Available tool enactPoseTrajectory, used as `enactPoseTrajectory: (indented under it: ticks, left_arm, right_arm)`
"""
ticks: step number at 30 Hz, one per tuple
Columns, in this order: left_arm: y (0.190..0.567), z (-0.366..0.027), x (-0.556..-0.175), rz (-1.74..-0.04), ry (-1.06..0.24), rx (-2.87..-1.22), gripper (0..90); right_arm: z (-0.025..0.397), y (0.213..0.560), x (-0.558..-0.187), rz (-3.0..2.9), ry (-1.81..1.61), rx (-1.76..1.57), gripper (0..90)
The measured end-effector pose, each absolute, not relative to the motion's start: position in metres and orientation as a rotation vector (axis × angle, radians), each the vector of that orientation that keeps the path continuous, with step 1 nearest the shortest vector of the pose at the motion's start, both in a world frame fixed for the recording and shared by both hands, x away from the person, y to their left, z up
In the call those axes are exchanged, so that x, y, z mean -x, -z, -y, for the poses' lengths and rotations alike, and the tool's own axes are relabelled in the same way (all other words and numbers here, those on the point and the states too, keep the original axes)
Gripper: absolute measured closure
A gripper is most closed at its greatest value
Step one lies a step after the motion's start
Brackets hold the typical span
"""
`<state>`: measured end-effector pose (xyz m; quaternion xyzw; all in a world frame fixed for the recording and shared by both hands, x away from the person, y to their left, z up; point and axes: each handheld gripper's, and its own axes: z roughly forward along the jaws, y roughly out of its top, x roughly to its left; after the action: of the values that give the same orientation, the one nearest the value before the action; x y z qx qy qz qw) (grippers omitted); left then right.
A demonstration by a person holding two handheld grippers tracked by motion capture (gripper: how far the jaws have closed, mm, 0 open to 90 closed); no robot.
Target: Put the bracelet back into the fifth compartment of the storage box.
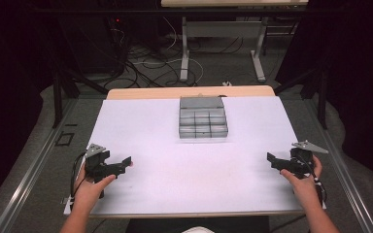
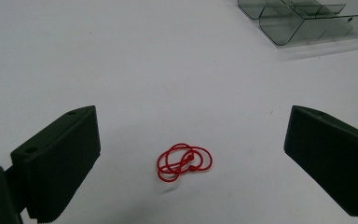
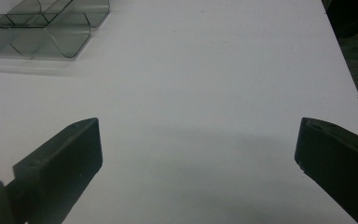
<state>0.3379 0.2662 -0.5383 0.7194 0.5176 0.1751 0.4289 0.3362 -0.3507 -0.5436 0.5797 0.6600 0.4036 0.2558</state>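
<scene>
A big white table (image 1: 175,160) sat in a dark room w/ black walls. Behind it, at the top of the frame, grey floor had lots of black cables (image 1: 141,65) & grey table legs (image 1: 184,48). A clear box (image 1: 203,121) w/ small bins sat top-middle of the table. Left gripper (image 1: 126,162), lower left, had its jaws wide apart. A red loop of string (image 2: 184,162) lay on the table between them, not touching. Right gripper (image 1: 273,160), lower right, also had jaws wide apart over bare table.

No readable text, label, brand, number or sign appears on anything in these views.
</scene>
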Motion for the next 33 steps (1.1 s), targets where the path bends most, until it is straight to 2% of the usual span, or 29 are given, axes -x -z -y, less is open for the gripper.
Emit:
enactPoseTrajectory:
  ticks: [9, 15, 17, 33]
  left_arm:
    - [0.534, -0.263, -0.338, -1.288, -0.404, -1.785, 8.4]
    - [0.533, -0.259, -0.338, -1.301, -0.397, -1.785, 16.5]
    - [0.533, -0.256, -0.339, -1.311, -0.389, -1.764, 16.8]
    - [0.526, -0.244, -0.348, -1.349, -0.351, -1.788, 40.3]
  right_arm:
    - [0.346, 0.541, -0.330, -1.784, -1.116, -1.573, 0.4]
    - [0.339, 0.537, -0.326, -1.797, -1.128, -1.530, 0.6]
    - [0.337, 0.538, -0.327, -1.787, -1.131, -1.514, 0.6]
    - [0.334, 0.536, -0.325, -1.820, -1.119, -1.492, 1.2]
